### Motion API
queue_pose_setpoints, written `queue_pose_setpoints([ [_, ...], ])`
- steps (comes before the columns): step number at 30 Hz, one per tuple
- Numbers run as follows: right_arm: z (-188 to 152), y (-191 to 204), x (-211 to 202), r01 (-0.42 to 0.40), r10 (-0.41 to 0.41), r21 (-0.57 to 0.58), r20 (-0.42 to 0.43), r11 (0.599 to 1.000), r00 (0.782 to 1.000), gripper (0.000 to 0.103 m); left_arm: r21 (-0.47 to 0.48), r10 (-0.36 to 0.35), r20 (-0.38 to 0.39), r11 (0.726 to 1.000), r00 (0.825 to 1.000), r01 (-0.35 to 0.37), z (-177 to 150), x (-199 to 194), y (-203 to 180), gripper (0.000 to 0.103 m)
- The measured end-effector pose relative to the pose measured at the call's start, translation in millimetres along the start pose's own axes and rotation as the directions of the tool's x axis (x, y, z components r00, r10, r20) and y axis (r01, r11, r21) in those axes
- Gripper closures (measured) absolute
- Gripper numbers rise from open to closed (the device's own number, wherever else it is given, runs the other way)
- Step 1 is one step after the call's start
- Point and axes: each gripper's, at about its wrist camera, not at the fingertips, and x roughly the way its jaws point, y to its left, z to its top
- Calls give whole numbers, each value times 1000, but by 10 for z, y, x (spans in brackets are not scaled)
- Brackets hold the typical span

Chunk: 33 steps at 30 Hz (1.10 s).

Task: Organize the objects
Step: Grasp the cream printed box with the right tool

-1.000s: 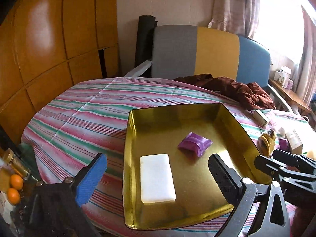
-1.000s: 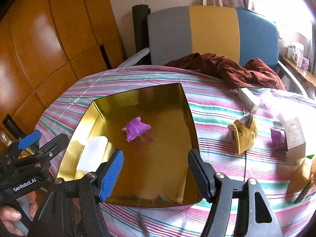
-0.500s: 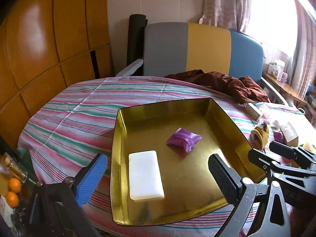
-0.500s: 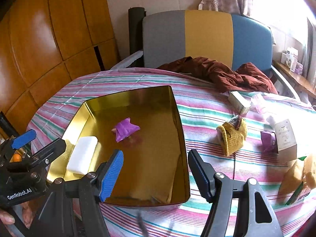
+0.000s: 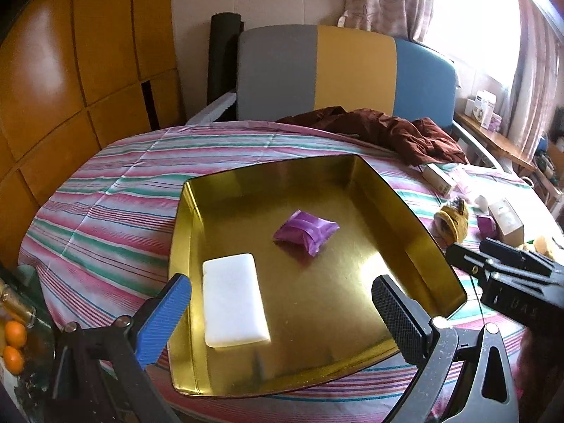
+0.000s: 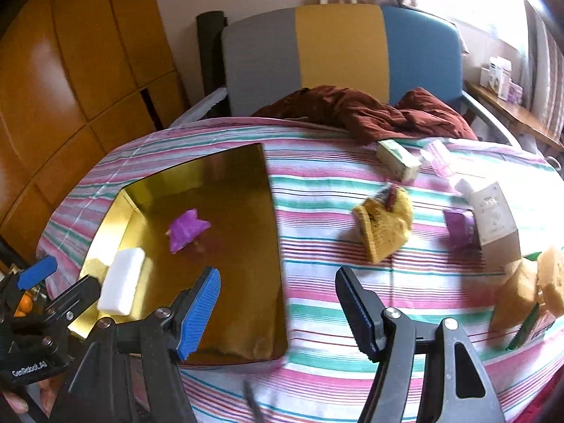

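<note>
Daylight pours in from the window point(image 5: 476, 28) at upper right, blown out to white in both views. The gold tray point(image 5: 416, 225) throws bright glare off its walls. Fisheye bending curves the wooden panels point(image 6: 70, 53), corners go dark, and the right wrist view is smeared with motion blur.

One gold tray point(image 5: 405, 211) holds two things: one white block point(image 5: 232, 303) and one purple packet point(image 5: 306, 231). On the striped cloth lie two small boxes point(image 6: 396, 158), one yellow pouch point(image 6: 386, 229), one purple item point(image 6: 460, 227), and perhaps two blurred tan sponges point(image 6: 528, 285). Two oranges point(image 5: 14, 345) sit aside.
</note>
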Motion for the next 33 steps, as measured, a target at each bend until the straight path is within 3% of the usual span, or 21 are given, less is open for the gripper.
queue_pose_setpoints([
  [6, 126, -519, -63, 42, -42, 111, 0, 993, 999, 34, 31, -19, -15, 999, 1000, 20, -17, 35, -86, 0],
  [13, 456, -1441, -249, 111, -118, 265, 12, 958, 993, 34, 53, -43, -34, 998, 998, 45, -28, 97, -169, 0],
  [16, 632, -1873, -239, 144, -148, 338, -14, 930, 989, 26, 59, -52, -43, 997, 998, 54, -32, 121, -202, 0],
  [25, 813, -2791, 290, 159, -60, 548, -194, 821, 979, 25, 112, -94, -54, 989, 994, 100, 39, 162, -399, 0],
  [33, 720, -2897, 579, 145, -7, 549, -246, 823, 969, 25, 170, -142, -73, 974, 987, 152, 135, 230, -691, 0],
])
